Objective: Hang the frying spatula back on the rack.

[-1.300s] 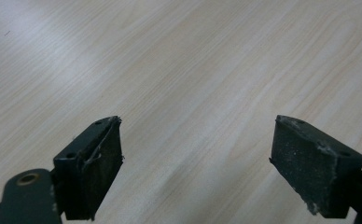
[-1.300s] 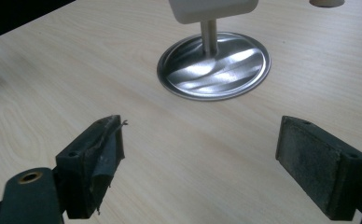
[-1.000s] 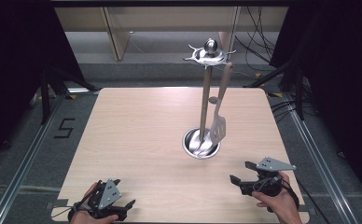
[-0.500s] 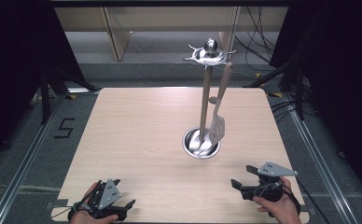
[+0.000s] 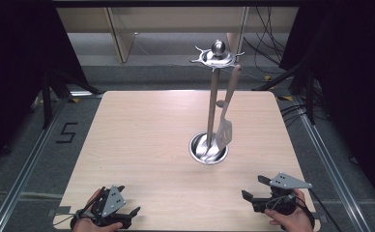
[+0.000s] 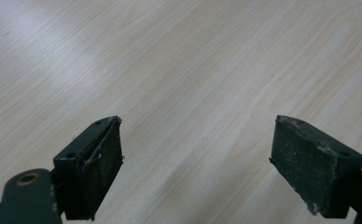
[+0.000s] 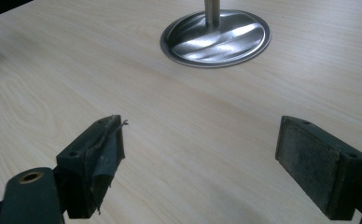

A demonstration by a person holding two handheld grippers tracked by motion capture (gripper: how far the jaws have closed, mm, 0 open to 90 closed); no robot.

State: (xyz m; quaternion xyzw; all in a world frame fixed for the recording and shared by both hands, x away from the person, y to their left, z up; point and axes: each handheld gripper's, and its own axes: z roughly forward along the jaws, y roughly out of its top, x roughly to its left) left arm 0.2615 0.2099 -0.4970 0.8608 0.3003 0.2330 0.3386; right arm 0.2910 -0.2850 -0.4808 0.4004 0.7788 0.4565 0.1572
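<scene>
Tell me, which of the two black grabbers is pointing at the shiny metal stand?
The right black two-jaw gripper. Its own view looks across bare wood to the round silver stand base, while the left black gripper faces plain wooden table.

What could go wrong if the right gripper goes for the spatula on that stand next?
1. The spatula hangs loosely from the top ring of the utensil stand; a sideways pull could swing it or tip the tall, narrow stand.
2. The right gripper, open, sits low near the table edge; the spatula's blade hangs just above the round base, so the fingers could hit the base.
</scene>
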